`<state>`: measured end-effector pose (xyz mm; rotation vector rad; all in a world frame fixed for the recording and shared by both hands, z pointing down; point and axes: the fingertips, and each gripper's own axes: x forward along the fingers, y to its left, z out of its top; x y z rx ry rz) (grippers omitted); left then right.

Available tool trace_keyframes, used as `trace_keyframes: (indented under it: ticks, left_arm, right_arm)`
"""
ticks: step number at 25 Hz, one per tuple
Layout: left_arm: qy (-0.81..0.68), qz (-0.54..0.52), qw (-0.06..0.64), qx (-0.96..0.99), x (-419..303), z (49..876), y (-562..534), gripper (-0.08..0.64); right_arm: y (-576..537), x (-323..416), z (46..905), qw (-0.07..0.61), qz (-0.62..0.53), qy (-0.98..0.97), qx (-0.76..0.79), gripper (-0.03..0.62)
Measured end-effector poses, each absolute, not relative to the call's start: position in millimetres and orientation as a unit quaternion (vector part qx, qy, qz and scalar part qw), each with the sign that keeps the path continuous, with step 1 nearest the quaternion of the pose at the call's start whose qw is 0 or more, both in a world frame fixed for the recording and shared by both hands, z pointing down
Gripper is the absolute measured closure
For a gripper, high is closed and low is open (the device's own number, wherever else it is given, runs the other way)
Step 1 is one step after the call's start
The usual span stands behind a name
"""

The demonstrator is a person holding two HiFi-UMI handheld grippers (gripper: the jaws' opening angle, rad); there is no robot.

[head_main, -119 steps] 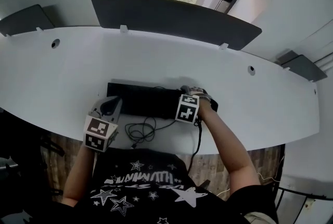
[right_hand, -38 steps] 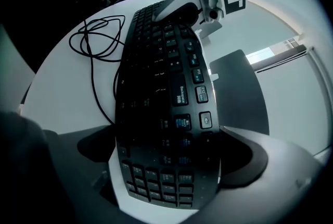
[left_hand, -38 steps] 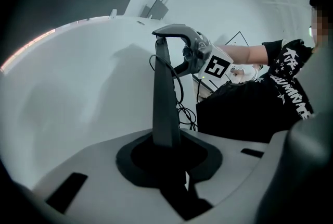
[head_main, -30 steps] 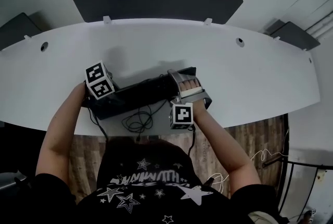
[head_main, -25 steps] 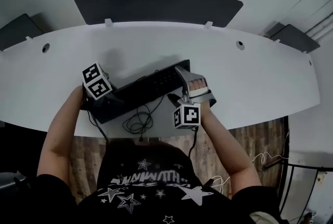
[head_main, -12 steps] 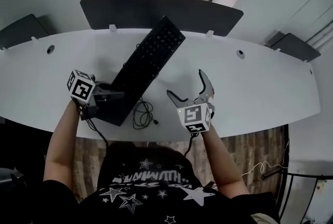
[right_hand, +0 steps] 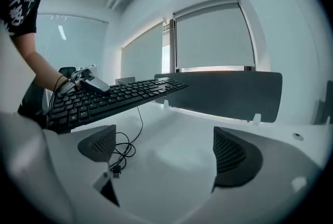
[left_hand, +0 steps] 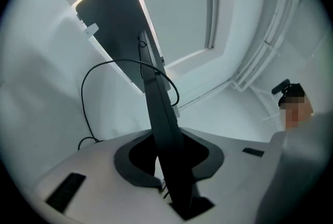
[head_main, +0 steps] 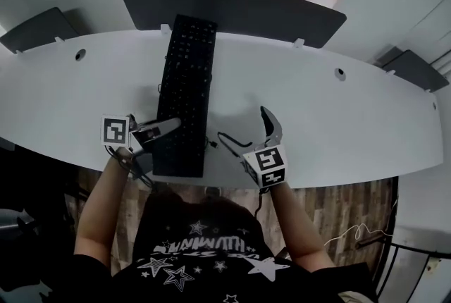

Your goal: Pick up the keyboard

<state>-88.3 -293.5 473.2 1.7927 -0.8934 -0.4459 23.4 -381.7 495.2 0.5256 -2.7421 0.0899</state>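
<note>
The black keyboard (head_main: 187,83) hangs above the white desk (head_main: 317,104), its long side pointing away from me toward the back screen. My left gripper (head_main: 163,131) grips its near end alone. In the left gripper view the keyboard (left_hand: 161,119) stands edge-on between the pads of the left gripper (left_hand: 169,163); the jaws are opening slightly but still hold it. My right gripper (head_main: 243,127) is open and empty to the right of the keyboard. The right gripper view shows the keyboard (right_hand: 114,95) aloft at the left, its cable (right_hand: 122,152) trailing onto the desk in front of the right gripper (right_hand: 166,152).
A dark partition screen (head_main: 239,13) runs along the desk's back edge under a window. Two cable holes (head_main: 79,54) (head_main: 340,73) sit in the desk top. The desk's near edge lies just under my hands, with wooden floor beyond.
The right gripper let go of the keyboard and now stands open. The left gripper lifted it and swung its far end from diagonal to pointing straight away.
</note>
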Motion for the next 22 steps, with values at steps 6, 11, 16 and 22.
trace_keyframes:
  ticks: [6, 11, 16, 22]
  left_arm:
    - [-0.394, -0.205, 0.496, 0.746, -93, 478, -279, 0.474]
    - [-0.383, -0.187, 0.484, 0.764, -96, 472, -250, 0.474]
    - [-0.372, -0.181, 0.452, 0.79, -106, 459, -211, 0.474]
    - [-0.366, -0.187, 0.422, 0.808, -115, 444, -148, 0.474]
  right_arm:
    - [-369, 30, 498, 0.172, 0.05, -0.96, 0.215, 0.021]
    - [-341, 23, 496, 0.167, 0.076, -0.954, 0.237, 0.021]
    - [-306, 14, 481, 0.131, 0.078, -0.953, 0.263, 0.023]
    - [-249, 8, 461, 0.085, 0.075, -0.952, 0.285, 0.096]
